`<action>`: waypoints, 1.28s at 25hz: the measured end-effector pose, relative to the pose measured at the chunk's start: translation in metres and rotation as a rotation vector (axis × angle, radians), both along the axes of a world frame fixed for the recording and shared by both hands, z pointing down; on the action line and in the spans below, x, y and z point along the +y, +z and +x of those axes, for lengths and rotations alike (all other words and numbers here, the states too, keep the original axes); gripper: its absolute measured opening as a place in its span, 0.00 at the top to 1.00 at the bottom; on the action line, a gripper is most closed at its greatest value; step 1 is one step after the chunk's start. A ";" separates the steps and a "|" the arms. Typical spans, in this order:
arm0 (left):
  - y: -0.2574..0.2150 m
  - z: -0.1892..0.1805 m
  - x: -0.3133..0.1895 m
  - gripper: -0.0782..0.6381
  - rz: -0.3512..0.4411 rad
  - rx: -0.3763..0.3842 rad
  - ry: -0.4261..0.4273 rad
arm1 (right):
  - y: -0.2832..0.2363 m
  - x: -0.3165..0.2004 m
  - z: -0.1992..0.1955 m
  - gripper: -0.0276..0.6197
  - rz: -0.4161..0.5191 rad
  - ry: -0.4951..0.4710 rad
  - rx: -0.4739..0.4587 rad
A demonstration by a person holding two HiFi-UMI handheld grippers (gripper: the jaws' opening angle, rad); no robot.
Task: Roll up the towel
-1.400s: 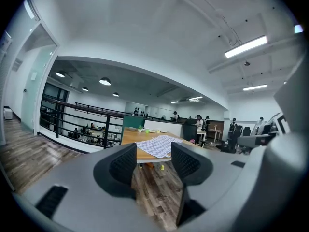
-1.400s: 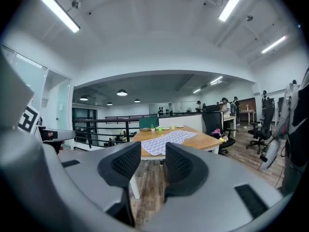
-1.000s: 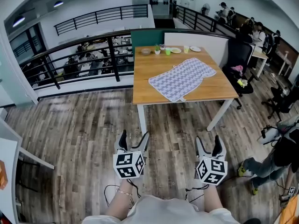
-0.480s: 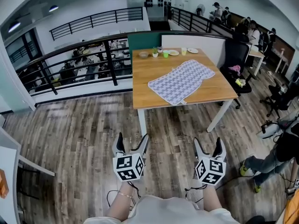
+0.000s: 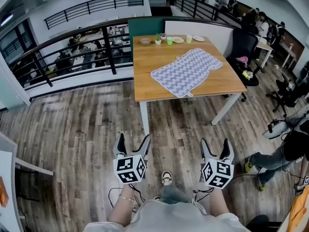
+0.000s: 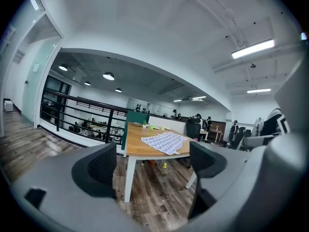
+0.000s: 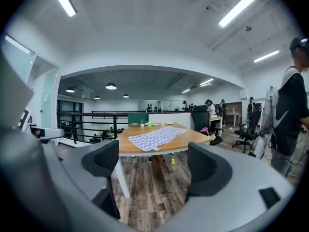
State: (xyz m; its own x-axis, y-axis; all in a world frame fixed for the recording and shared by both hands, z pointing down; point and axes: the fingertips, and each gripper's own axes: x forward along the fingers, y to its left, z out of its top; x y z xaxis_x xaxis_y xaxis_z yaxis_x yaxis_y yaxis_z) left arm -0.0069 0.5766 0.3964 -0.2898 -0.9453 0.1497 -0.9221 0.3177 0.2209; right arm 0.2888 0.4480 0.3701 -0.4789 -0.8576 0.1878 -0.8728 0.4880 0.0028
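The towel [image 5: 186, 71], white with a grey check pattern, lies flat and spread out on the wooden table [image 5: 145, 83], with one corner hanging over the near edge. Both grippers hover over the wood floor well short of the table, pointing at it. My left gripper [image 5: 133, 141] is open, its jaws have just been opening, and nothing is between them. My right gripper [image 5: 214, 144] is open too; its jaws have just opened wide and eased in slightly, with nothing between them. The towel [image 6: 164, 142] shows far beyond the left gripper [image 6: 152, 163], and the towel [image 7: 153, 137] far beyond the right gripper [image 7: 152, 166].
Small cups and plates [image 5: 169, 40] stand at the table's far end. A black railing [image 5: 72, 47] runs at the left behind it. A dark office chair [image 5: 244, 52] stands at the table's right. A person [image 5: 289, 153] stands at the right. My shoe [image 5: 166, 178] shows below.
The table and towel have come a little nearer in the head view. Both grippers have sunk slightly and spread their jaws wider. A shoe has come into view between them.
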 end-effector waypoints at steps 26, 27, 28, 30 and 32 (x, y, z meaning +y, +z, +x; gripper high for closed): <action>-0.007 -0.098 -0.235 0.26 -0.040 -0.046 0.012 | 0.014 -0.245 -0.102 0.34 -0.070 -0.005 -0.016; -0.007 -0.100 -0.242 0.27 -0.042 -0.048 0.013 | 0.016 -0.253 -0.105 0.34 -0.072 -0.007 -0.015; -0.006 -0.103 -0.249 0.28 -0.044 -0.049 0.013 | 0.017 -0.261 -0.107 0.34 -0.075 -0.008 -0.014; -0.004 -0.106 -0.261 0.28 -0.051 -0.051 0.013 | 0.021 -0.275 -0.111 0.35 -0.085 -0.011 -0.015; -0.001 -0.110 -0.273 0.28 -0.058 -0.052 0.013 | 0.024 -0.288 -0.116 0.35 -0.096 -0.017 -0.019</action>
